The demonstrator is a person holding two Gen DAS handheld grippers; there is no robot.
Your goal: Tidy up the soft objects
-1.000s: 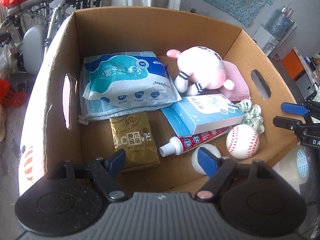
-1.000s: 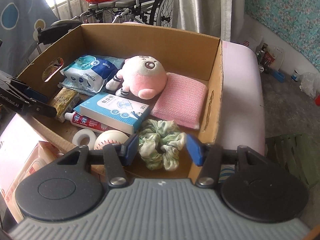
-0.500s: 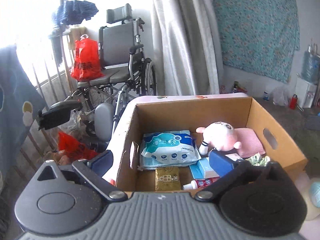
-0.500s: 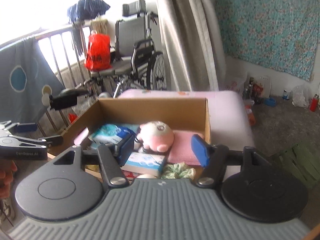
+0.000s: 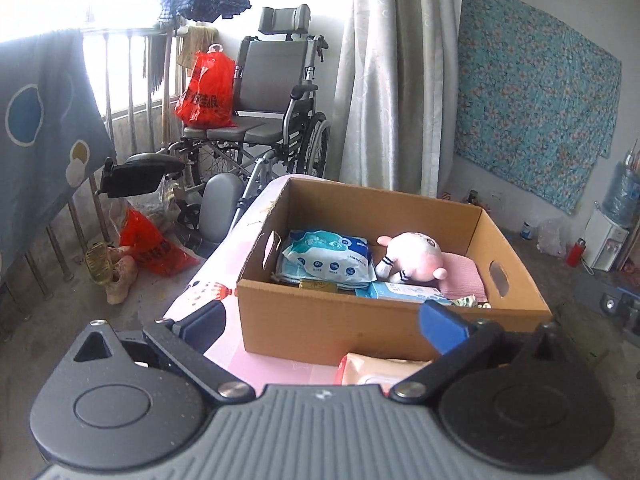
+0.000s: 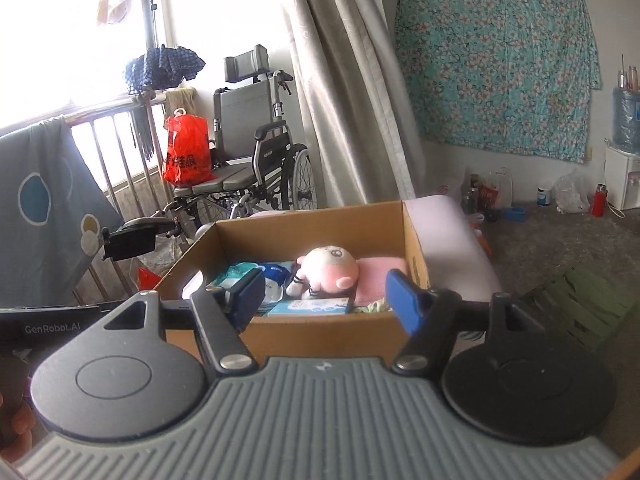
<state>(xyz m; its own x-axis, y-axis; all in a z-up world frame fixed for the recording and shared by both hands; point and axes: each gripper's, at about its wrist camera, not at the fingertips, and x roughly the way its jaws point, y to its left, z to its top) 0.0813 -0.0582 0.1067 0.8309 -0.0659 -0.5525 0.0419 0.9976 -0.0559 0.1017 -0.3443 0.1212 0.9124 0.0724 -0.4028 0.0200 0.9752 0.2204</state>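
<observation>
An open cardboard box [image 5: 352, 320] [image 6: 320, 332] stands on a pink surface [image 5: 224, 280]. Inside lie a pink plush toy [image 5: 416, 258] [image 6: 330, 270], a blue wipes pack [image 5: 328, 258] [image 6: 276, 280], a pink cloth [image 5: 464, 278] [image 6: 380, 276], a light blue carton [image 5: 404, 292] [image 6: 312, 306] and a green scrunchie [image 5: 468, 301]. My left gripper [image 5: 324, 326] hangs open and empty in front of the box. My right gripper [image 6: 324, 300] is also back from the box with nothing between its fingers, and its jaws are opening. The left gripper's body [image 6: 48, 326] shows at the right wrist view's left edge.
An orange wipes pack [image 5: 376, 370] lies just before the box. A wheelchair [image 5: 256, 132] with a red bag [image 5: 206, 92] stands behind, beside a curtain [image 5: 392, 80]. A railing with a blue blanket [image 5: 40, 120] is at left. Bottles and a water dispenser [image 6: 624, 148] stand at the far right.
Both grippers have pulled back and up out of the box, so the whole room now shows. The left jaws have spread wider; the right jaws have widened a little.
</observation>
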